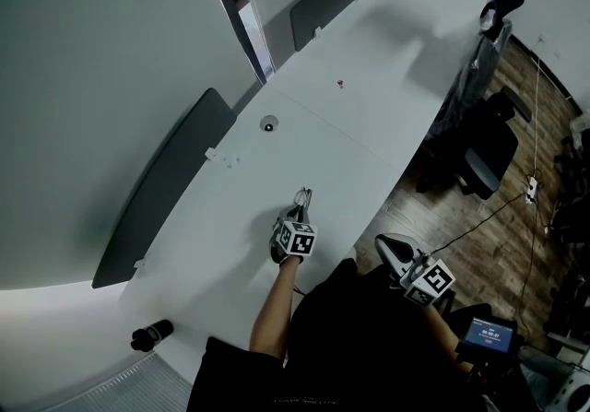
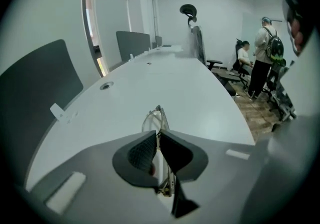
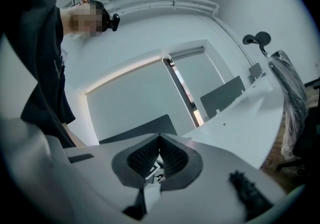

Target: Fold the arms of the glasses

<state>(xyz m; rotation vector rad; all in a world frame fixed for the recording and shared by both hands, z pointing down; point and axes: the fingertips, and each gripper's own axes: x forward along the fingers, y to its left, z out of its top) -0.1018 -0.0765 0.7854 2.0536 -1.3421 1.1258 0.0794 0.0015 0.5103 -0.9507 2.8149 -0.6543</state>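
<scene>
Thin-rimmed glasses (image 1: 302, 198) stand on edge over the white desk (image 1: 369, 97), and my left gripper (image 1: 297, 216) comes at them from the near side. In the left gripper view the frame and a clear lens of the glasses (image 2: 154, 119) stick out beyond the left gripper (image 2: 159, 136). Its jaws are closed on the frame, which runs back through the narrow slit between the pads. My right gripper (image 1: 395, 252) hangs off the desk's near edge beside my body. In its own view the right gripper (image 3: 160, 140) is shut with nothing held, and the glasses are not visible.
A black cylinder (image 1: 151, 335) lies at the desk's near left corner. Grey divider panels (image 1: 166, 189) line the desk's left side, with a round cable port (image 1: 268, 125) near them. Office chairs (image 1: 486, 154) stand on the wood floor to the right. People (image 2: 263, 52) are by the chairs.
</scene>
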